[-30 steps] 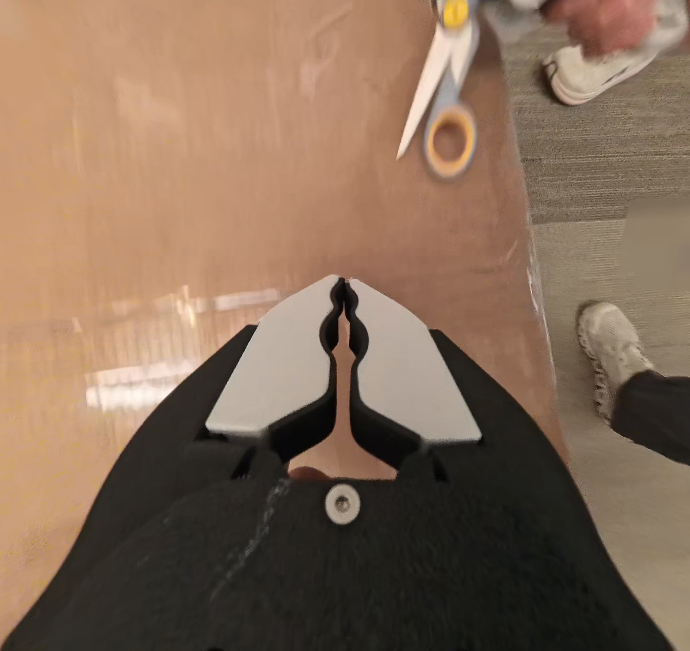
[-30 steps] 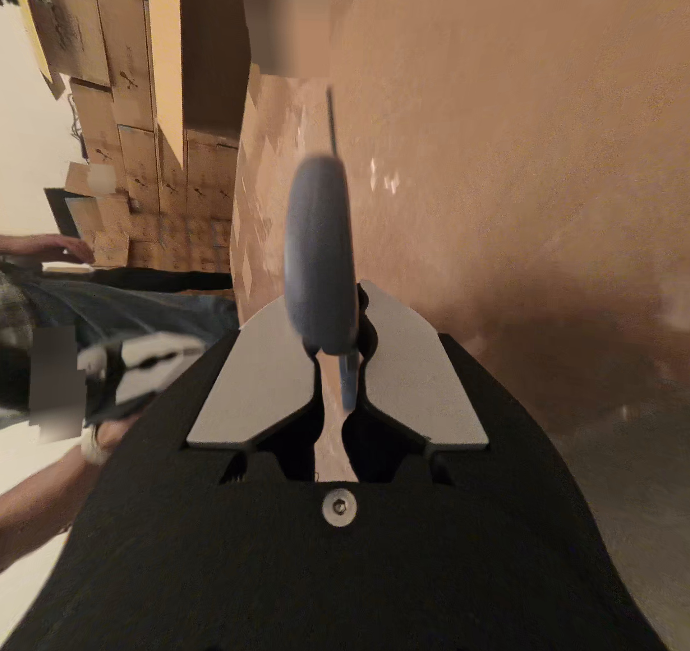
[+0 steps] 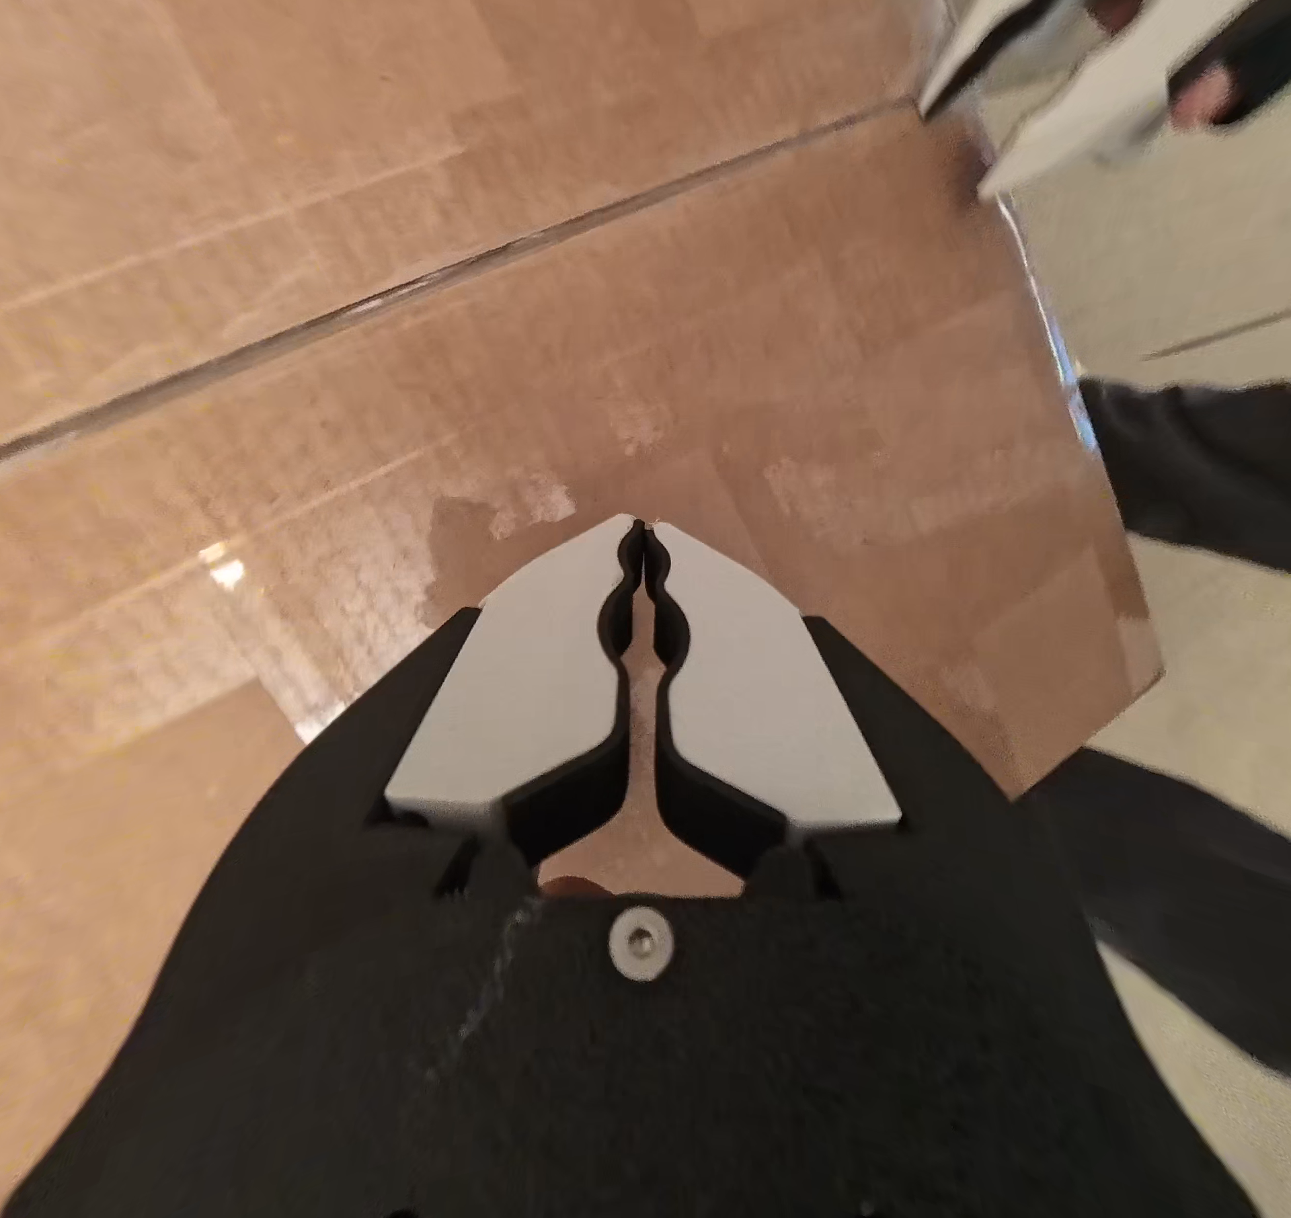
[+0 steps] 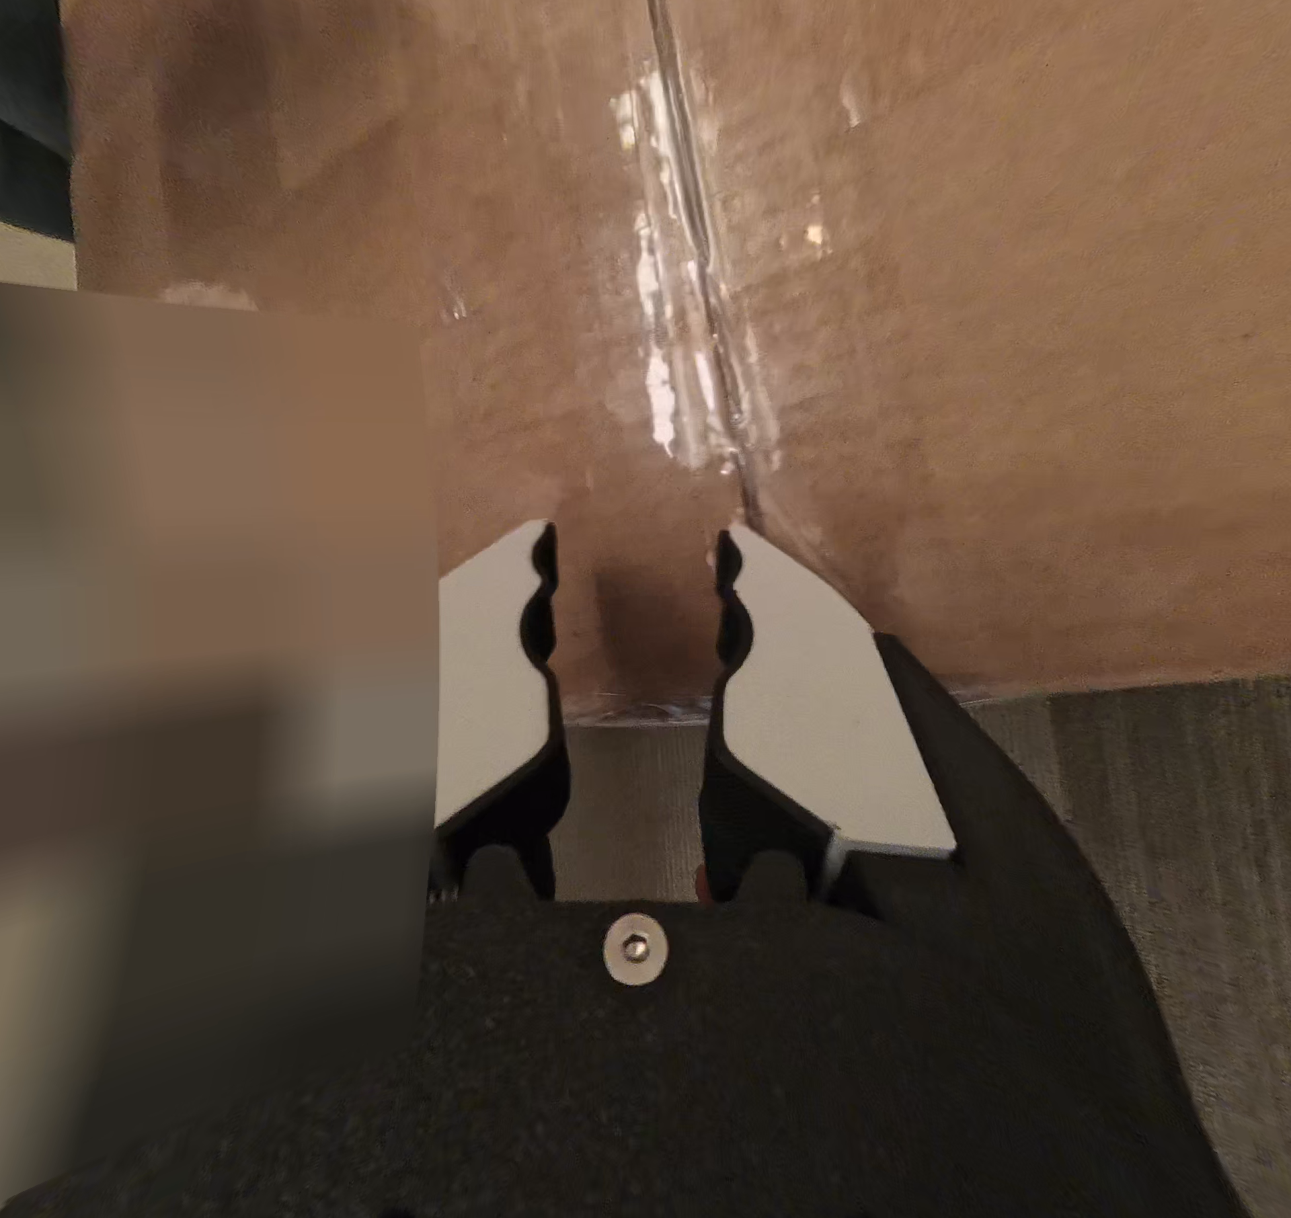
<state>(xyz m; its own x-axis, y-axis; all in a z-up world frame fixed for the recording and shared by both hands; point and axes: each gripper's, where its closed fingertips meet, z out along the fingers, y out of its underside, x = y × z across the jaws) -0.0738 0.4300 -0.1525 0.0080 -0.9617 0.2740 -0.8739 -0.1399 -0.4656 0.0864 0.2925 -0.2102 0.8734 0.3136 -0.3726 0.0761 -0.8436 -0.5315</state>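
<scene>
My left gripper (image 3: 644,524) was pressed closed, its white fingers (image 3: 538,681) meeting at the tips with nothing between them. It hung just above a brown cardboard box (image 3: 803,346), over the flap nearest me. My right gripper (image 4: 634,542) stood parted, a clear gap between its fingers (image 4: 789,661), also empty, poised over the same box (image 4: 1013,276) near its edge.

Beyond my left tips, a taped seam (image 3: 489,252) ran slantwise across the lid; clear tape (image 3: 230,570) shone in patches. I judged the cardboard light and fairly stiff, likely to buckle under a hard pinch, and the glossy tape slick. A flap edge or corner seemed the surest place to grip.

The left wrist view alone showed the box's corner, dark trouser legs (image 3: 1187,472) beside it, pale floor, and my right gripper (image 3: 1090,60) blurred at top right. The right wrist view alone showed the seam (image 4: 691,221) head-on, wrinkled and glinting, with grey carpet (image 4: 1153,800) below the box's edge.
</scene>
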